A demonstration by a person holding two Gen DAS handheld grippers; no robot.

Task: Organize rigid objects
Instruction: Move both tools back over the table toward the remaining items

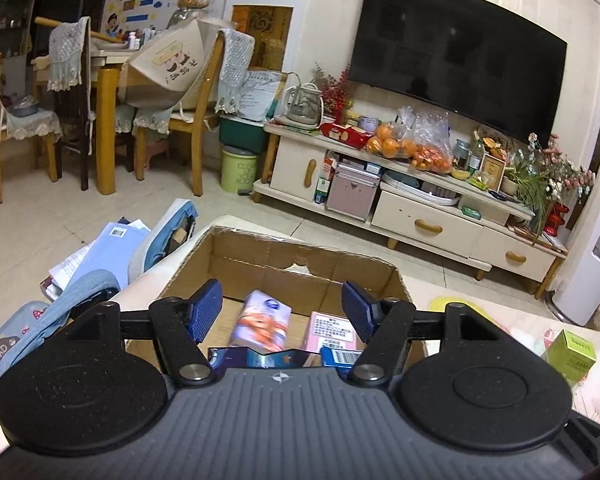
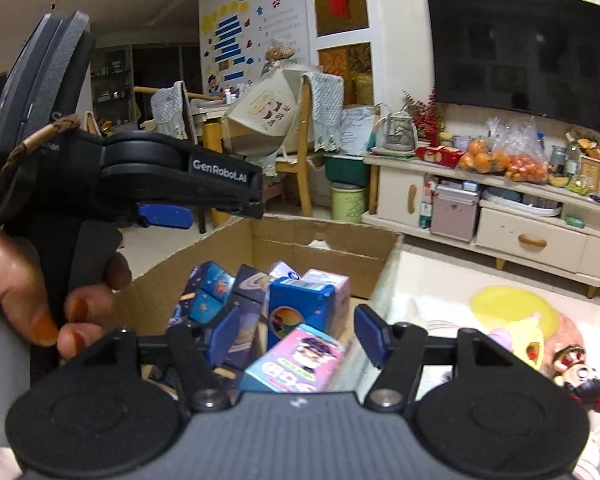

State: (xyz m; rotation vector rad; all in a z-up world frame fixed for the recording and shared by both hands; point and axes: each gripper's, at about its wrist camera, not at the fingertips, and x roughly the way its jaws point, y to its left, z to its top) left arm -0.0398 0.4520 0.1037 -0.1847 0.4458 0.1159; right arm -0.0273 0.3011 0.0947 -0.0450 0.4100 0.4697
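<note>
An open cardboard box (image 1: pixel 300 264) stands on the table and holds several small printed cartons. My left gripper (image 1: pixel 282 306) is open and empty above the box, over a blurred lilac carton (image 1: pixel 262 322) and a pink carton (image 1: pixel 332 330). In the right wrist view the box (image 2: pixel 320 248) holds dark space-print cartons (image 2: pixel 212 292), a blue carton (image 2: pixel 300 310) and a pink-and-blue carton (image 2: pixel 296 364). My right gripper (image 2: pixel 294 334) is open and empty just above that carton. The left gripper (image 2: pixel 172 214), held in a hand, hangs over the box's left side.
A green box (image 1: pixel 572 354) sits on the flowery tablecloth right of the cardboard box. A yellow toy (image 2: pixel 512 312) and a cartoon figurine (image 2: pixel 580 376) lie on the cloth at right. Books and denim bags (image 1: pixel 112 256) lie on the floor left. A TV stand (image 1: pixel 420 208) is beyond.
</note>
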